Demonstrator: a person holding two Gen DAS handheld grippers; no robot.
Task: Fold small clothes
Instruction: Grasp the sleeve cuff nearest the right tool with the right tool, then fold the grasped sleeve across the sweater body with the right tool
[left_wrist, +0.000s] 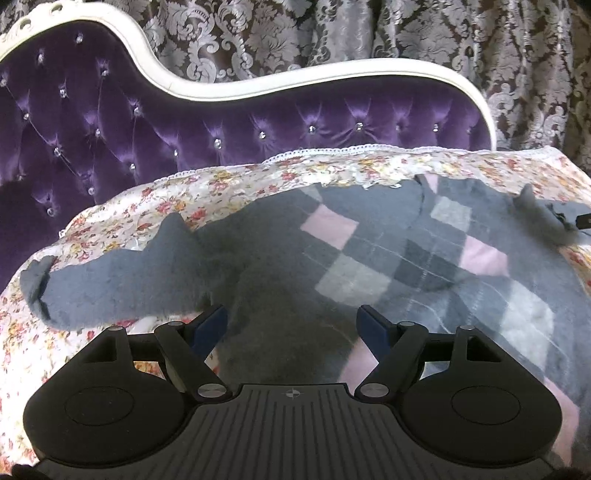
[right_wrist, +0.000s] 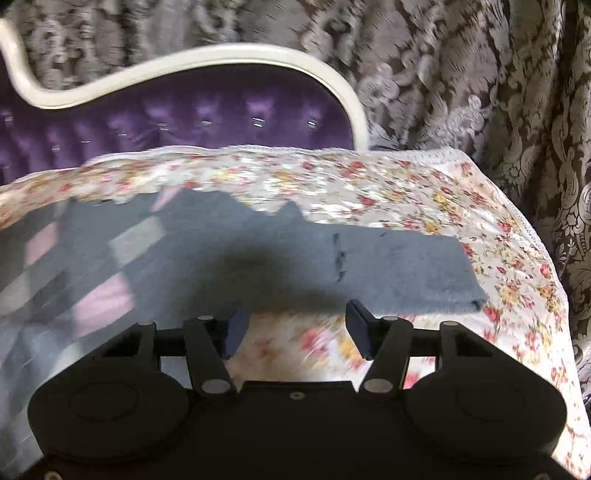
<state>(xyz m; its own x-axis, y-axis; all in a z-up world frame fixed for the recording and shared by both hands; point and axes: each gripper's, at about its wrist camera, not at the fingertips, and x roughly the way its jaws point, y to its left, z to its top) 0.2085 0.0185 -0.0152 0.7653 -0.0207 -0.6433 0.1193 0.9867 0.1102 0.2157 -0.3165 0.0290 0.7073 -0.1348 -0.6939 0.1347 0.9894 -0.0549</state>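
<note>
A small grey sweater (left_wrist: 280, 254) with pink, white and dark argyle diamonds lies spread flat on a floral cover (left_wrist: 229, 184). One sleeve (left_wrist: 110, 280) stretches out to the left in the left wrist view. My left gripper (left_wrist: 293, 319) is open and empty, just above the sweater's body near that sleeve's armpit. In the right wrist view the other sleeve (right_wrist: 399, 269) stretches to the right. My right gripper (right_wrist: 295, 317) is open and empty, at the lower edge of that sleeve over the floral cover (right_wrist: 424, 192). The right wrist view is motion-blurred.
A purple tufted sofa back (left_wrist: 155, 122) with a white curved frame (left_wrist: 295, 79) rises behind the cover. Patterned damask curtains (right_wrist: 480, 92) hang behind and to the right. The cover's lace edge (right_wrist: 532, 236) drops off at the right.
</note>
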